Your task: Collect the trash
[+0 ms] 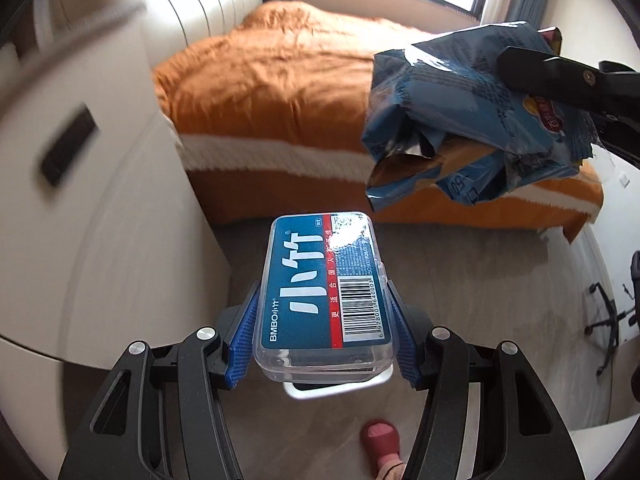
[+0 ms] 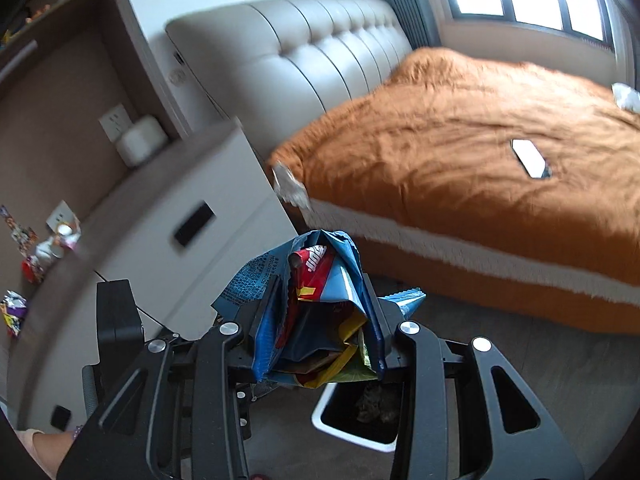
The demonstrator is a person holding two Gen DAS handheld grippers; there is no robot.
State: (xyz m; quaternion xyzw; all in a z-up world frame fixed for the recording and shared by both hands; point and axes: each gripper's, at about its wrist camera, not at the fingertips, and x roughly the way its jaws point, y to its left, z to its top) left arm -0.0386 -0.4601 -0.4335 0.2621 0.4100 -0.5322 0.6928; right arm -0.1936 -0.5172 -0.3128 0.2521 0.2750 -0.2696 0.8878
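Observation:
In the left wrist view my left gripper (image 1: 325,336) is shut on a clear plastic box (image 1: 320,280) with a blue and red label and a barcode; its blue pads (image 1: 245,340) press on both long sides. At the upper right of that view the right gripper's black finger (image 1: 560,76) clamps a crumpled blue snack bag (image 1: 448,128). In the right wrist view my right gripper (image 2: 320,324) is shut on this bundle of blue snack bags (image 2: 316,276). A white trash bin (image 2: 352,436) with a dark inside sits on the floor just below it.
A bed with an orange cover (image 2: 460,152) fills the right, with a phone (image 2: 530,158) on it and a crumpled wrapper (image 2: 290,186) at its corner. A white nightstand (image 2: 224,200) stands left. Wrappers (image 2: 14,312) lie on a shelf. A foot in a red slipper (image 1: 380,436) is below.

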